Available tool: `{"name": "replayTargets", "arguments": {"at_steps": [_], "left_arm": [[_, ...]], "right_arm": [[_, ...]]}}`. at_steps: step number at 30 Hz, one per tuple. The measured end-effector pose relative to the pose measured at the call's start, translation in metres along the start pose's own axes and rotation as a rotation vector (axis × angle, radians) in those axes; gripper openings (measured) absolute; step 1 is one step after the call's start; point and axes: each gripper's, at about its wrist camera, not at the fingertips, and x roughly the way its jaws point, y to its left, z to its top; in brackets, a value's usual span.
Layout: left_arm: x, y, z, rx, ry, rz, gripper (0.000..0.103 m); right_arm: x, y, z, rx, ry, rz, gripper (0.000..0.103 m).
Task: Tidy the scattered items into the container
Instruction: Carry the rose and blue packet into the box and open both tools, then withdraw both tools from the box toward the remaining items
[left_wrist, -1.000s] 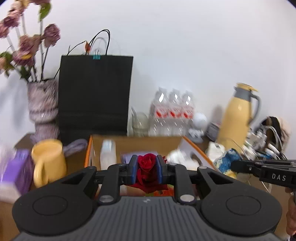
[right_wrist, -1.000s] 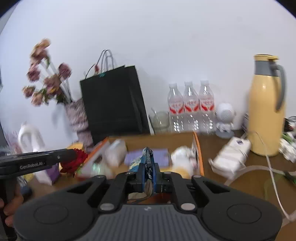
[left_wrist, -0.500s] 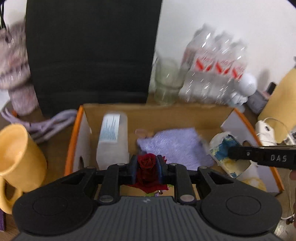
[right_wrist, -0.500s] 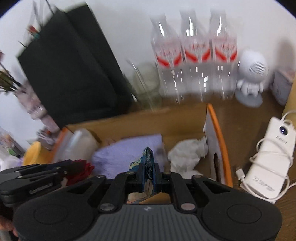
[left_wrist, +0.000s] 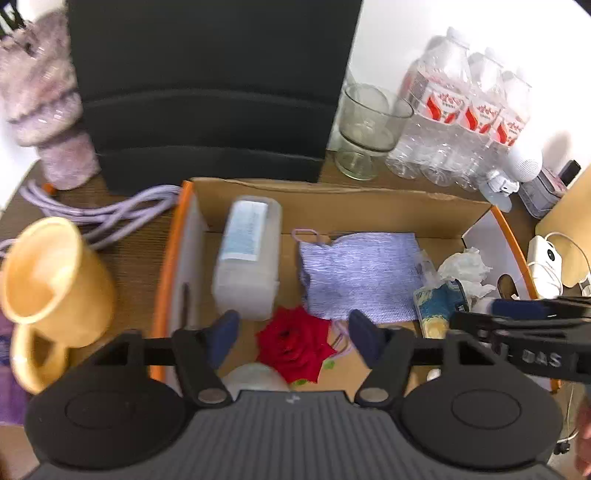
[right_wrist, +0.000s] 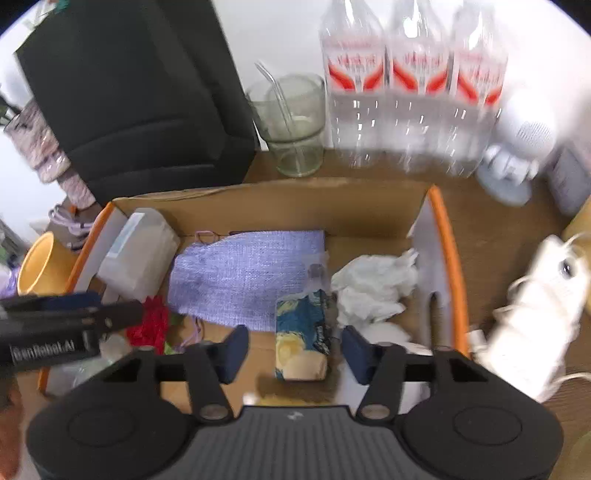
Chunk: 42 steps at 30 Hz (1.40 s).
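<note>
Over the cardboard box (left_wrist: 343, 201), both grippers have their jaws opening, pads clear of everything. The left gripper (left_wrist: 291, 338) has the red rose (left_wrist: 293, 347) sitting loose between its pads on the box floor, bloom facing up at the camera. The right gripper (right_wrist: 291, 347) frames a blue-and-yellow packet (right_wrist: 301, 336), long axis running away from the camera, next to the purple cloth (right_wrist: 247, 275) and crumpled tissue (right_wrist: 373, 286).

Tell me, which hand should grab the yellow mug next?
Left, probably. The mug stands outside the box, on the left gripper's side. Its jaws are opening and the rose lies free. The right gripper hangs over the box's other end.
</note>
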Motion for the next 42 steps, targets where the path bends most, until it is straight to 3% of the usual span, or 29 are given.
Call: {"name": "replayTargets", "arguments": {"at_steps": [1, 3, 4, 8, 13, 20, 28, 35, 42], "left_arm": [[-0.006, -0.001, 0.0, 0.003, 0.001, 0.013, 0.084], [-0.019, -0.002, -0.004, 0.017, -0.001, 0.038, 0.094], [-0.024, -0.003, -0.008, 0.023, -0.002, 0.054, 0.098], [-0.037, -0.007, -0.023, 0.033, 0.018, 0.092, 0.099], [-0.056, -0.017, -0.045, 0.048, -0.005, 0.113, 0.101], [-0.086, -0.027, -0.078, 0.043, -0.143, 0.14, 0.103], [-0.105, -0.021, -0.119, 0.017, -0.317, 0.135, 0.103], [-0.114, -0.008, -0.149, -0.03, -0.4, 0.111, 0.103], [-0.126, -0.004, -0.206, 0.039, -0.533, 0.092, 0.103]], "right_arm": [[-0.01, 0.005, 0.001, -0.023, -0.01, -0.026, 0.067], [-0.03, 0.011, 0.001, -0.07, -0.033, -0.077, 0.088], [-0.038, 0.013, -0.001, -0.085, -0.031, -0.089, 0.09], [-0.056, 0.015, -0.015, -0.105, -0.001, -0.112, 0.09], [-0.074, 0.018, -0.037, -0.091, -0.03, -0.104, 0.09], [-0.093, 0.024, -0.069, -0.048, -0.181, -0.087, 0.09], [-0.108, 0.035, -0.116, -0.103, -0.374, -0.091, 0.09], [-0.118, 0.038, -0.149, -0.1, -0.46, -0.091, 0.09], [-0.134, 0.035, -0.208, -0.095, -0.522, -0.069, 0.09]]}}
